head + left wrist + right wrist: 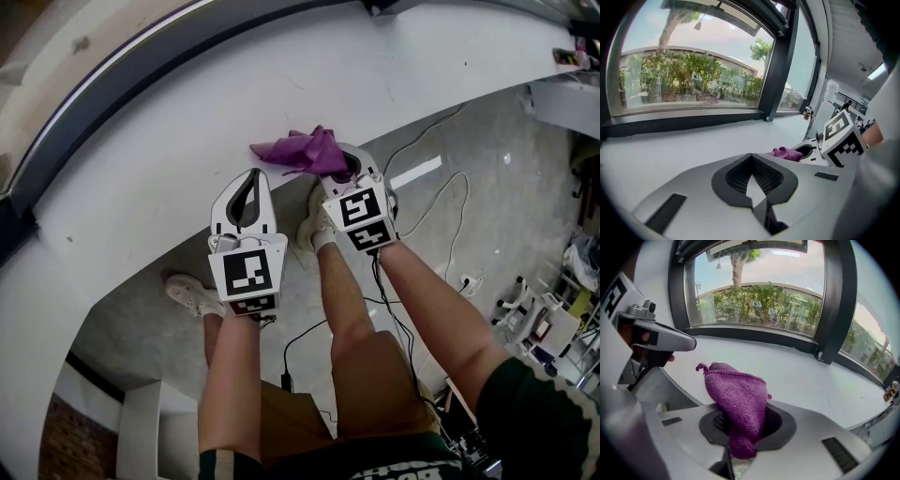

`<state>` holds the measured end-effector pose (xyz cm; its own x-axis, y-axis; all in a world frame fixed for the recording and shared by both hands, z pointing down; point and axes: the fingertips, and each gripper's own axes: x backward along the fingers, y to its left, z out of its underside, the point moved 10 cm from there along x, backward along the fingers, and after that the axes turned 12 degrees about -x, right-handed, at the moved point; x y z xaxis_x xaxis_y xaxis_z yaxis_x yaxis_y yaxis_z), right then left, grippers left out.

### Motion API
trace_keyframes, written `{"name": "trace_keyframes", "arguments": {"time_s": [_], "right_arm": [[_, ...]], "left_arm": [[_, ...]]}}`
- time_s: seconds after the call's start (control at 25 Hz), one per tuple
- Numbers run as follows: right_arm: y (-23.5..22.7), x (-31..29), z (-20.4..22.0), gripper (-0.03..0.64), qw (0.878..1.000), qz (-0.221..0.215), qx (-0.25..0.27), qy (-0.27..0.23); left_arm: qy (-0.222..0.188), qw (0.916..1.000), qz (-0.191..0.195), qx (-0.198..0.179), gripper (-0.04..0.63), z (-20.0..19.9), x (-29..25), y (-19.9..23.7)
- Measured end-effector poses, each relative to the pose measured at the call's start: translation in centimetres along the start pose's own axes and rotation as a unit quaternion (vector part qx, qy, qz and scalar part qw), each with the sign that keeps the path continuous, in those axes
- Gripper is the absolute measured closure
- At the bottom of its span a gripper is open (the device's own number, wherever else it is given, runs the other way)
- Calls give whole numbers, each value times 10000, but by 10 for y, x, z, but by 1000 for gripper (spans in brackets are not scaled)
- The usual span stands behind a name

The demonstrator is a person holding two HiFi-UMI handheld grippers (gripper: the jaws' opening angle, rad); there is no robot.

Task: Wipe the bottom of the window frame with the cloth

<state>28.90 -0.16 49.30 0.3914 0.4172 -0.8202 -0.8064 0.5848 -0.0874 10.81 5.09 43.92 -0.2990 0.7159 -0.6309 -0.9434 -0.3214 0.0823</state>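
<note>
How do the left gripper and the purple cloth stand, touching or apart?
Apart. The head view shows bare white sill between the left gripper's shut tips and the cloth, which is pinched in the right gripper.

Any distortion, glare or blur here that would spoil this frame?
Head view: fisheye bends the sill into an arc; evenly lit, sharp. Left gripper view: dark vignetted corners, window well exposed. Right gripper view: cloth sharp in soft daylight.

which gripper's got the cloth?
The right gripper: its jaws are shut on the purple cloth. The left gripper beside it is shut on nothing.
</note>
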Motion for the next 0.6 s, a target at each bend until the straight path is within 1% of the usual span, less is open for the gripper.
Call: {"name": "trace_keyframes", "arguments": {"time_s": [0.16, 0.48, 0.6], "right_arm": [[12, -3, -2, 529, 10000, -34, 36, 2], [38, -9, -8, 529, 9996, -183, 203, 34], [53, -11, -11, 529, 9989, -295, 373, 59]], "left_arm": [[1, 10000, -63, 34, 586, 14, 7, 8], [32, 9997, -225, 124, 586, 26, 25, 28], [44, 9994, -282, 185, 586, 26, 32, 35]]}}
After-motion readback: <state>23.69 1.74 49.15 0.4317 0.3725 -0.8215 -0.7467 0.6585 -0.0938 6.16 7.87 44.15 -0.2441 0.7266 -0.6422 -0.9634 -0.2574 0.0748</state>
